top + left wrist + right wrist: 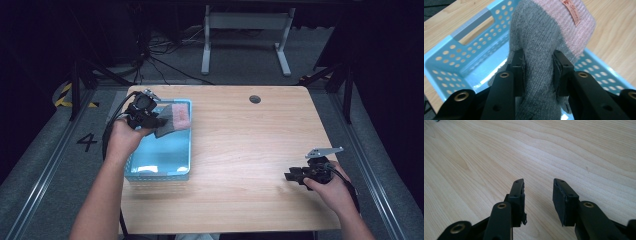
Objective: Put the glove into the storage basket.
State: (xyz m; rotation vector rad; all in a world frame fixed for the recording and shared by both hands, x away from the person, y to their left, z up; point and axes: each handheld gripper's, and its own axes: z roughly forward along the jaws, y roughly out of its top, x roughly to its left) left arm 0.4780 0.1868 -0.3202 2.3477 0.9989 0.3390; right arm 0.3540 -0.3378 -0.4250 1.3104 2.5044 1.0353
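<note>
While the left gripper (537, 72) pinches a grey knitted sock (536, 45) between its fingers (517, 67), the sock hangs over the far end of a perforated light-blue basket (461, 50) on the wooden counter (240, 150). Its pink cuff carries a small pink label (571, 11); the script there is too blurred to read. Near the counter's right edge, the right gripper (538, 195) hovers with fingers spread, holding nothing.

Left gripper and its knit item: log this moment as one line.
left gripper: shut on grey-and-pink knit sock | sock: held above blue perforated basket | right gripper: open, holding nothing, over wooden table
</note>
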